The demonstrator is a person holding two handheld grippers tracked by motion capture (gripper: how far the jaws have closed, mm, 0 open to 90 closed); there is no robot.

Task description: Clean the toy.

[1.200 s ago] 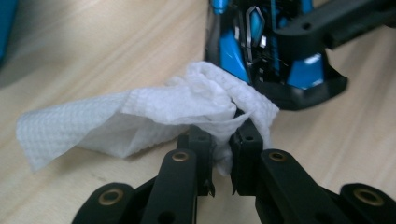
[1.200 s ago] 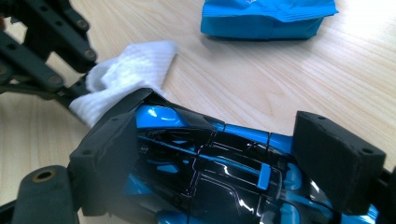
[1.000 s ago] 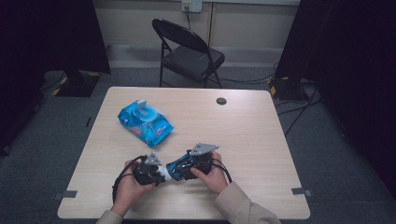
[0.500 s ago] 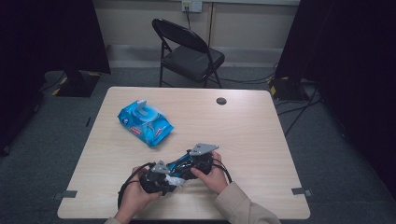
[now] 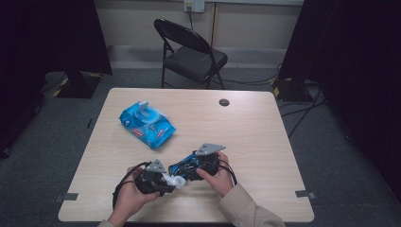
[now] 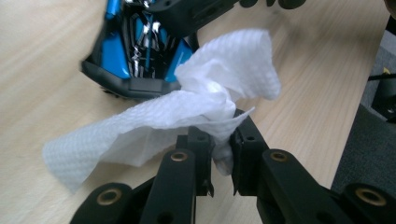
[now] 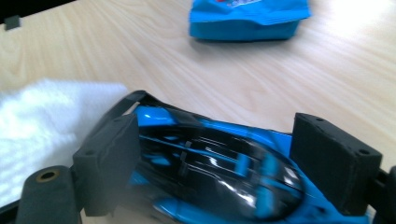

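My right gripper (image 5: 185, 166) (image 7: 229, 158) is shut on a blue and black toy car (image 5: 179, 167) (image 7: 210, 163), its pads pressing on the car's two sides just above the table (image 5: 265, 127). My left gripper (image 5: 171, 181) (image 6: 223, 144) is shut on a crumpled white wipe (image 5: 178, 181) (image 6: 187, 112). The wipe lies against one end of the car (image 6: 140, 51) and shows at the left in the right gripper view (image 7: 42, 121). Both hands are near the table's front edge.
A blue pack of wipes (image 5: 146, 124) (image 7: 247, 18) with its flap up lies at the table's back left. A small black round cap (image 5: 224, 102) sits in the tabletop near the far edge. A folding chair (image 5: 194, 52) stands behind the table.
The left gripper with the wipe has shifted slightly against the car's end. The right hand and the car have stayed in place.
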